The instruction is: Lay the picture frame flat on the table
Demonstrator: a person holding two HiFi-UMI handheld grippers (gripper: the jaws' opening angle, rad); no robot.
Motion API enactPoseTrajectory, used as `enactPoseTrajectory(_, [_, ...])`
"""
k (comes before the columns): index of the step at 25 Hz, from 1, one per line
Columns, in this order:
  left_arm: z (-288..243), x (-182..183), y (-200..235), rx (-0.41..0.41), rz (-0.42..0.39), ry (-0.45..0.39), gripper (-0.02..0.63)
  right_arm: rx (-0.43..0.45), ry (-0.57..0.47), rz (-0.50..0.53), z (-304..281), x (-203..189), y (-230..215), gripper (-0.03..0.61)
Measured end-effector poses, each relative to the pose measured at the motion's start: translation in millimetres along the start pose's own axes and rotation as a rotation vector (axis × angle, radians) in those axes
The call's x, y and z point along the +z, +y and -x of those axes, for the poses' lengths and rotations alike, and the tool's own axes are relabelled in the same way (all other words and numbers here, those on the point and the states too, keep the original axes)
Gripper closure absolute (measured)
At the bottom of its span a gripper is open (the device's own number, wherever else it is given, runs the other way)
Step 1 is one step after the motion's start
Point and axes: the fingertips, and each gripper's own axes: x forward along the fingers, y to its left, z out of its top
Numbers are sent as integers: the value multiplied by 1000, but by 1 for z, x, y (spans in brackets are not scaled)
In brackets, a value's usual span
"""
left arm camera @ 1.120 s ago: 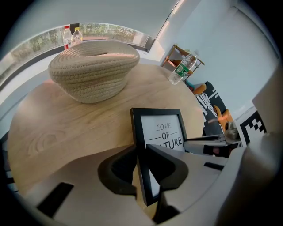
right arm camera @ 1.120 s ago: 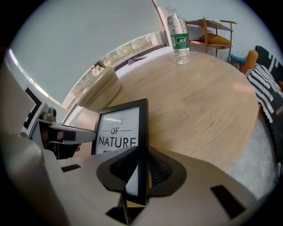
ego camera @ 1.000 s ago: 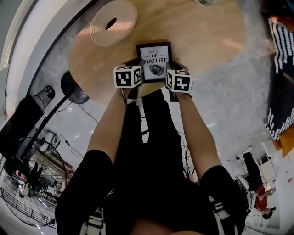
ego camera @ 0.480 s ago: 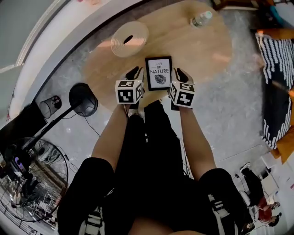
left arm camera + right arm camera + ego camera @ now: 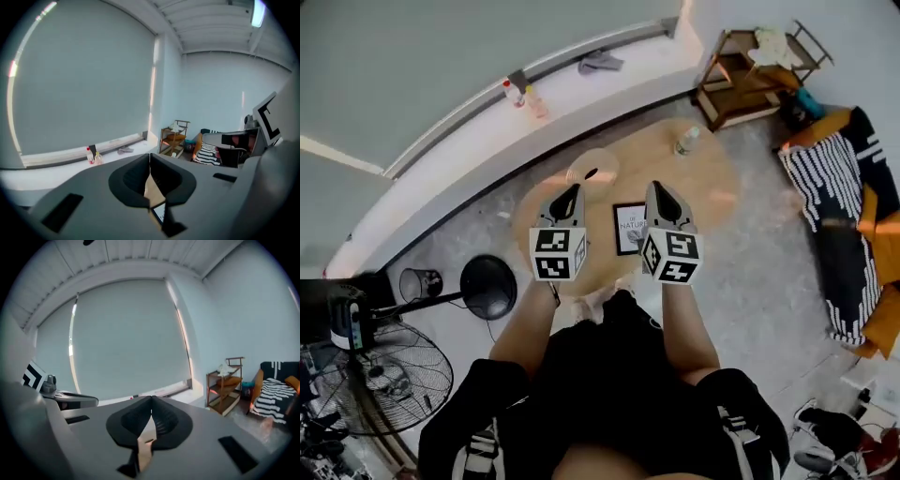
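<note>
The black picture frame (image 5: 630, 228), with its white print facing up, lies flat on the round wooden table (image 5: 712, 178) in the head view. Both grippers are held well above it. My left gripper (image 5: 571, 193) is over the frame's left side and my right gripper (image 5: 657, 189) over its right side. Each has its jaws closed tip to tip with nothing between them. In the left gripper view my left gripper (image 5: 150, 155) shows a corner of the frame (image 5: 158, 213) far below. In the right gripper view my right gripper (image 5: 151, 400) points toward the window blind.
A ridged round disc (image 5: 589, 169) and a plastic bottle (image 5: 684, 141) stand on the table's far side. A wooden shelf (image 5: 750, 70) and a striped seat (image 5: 839, 206) are at the right. A black round base (image 5: 487, 286) and a fan (image 5: 384, 375) sit on the floor at the left.
Both grippers have come off the frame's sides and risen high above the table. The frame stays flat on the table. The head view now takes in much more of the room.
</note>
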Motion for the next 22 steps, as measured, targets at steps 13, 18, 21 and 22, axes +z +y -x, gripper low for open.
enactPoseTrajectory(13, [207, 121, 52, 109, -47, -299, 592, 27, -335, 165, 127, 133, 126, 566])
enactPoseTrajectory(18, [219, 119, 55, 109, -59, -309, 592, 17, -320, 174, 132, 128, 141, 566])
enactPoseTrajectory(21, [218, 117, 55, 100, -64, -312, 592, 18, -304, 175, 132, 122, 144, 566])
enactPoseTrajectory(22, [218, 117, 54, 96, -67, -311, 592, 21, -304, 171, 132, 122, 144, 566])
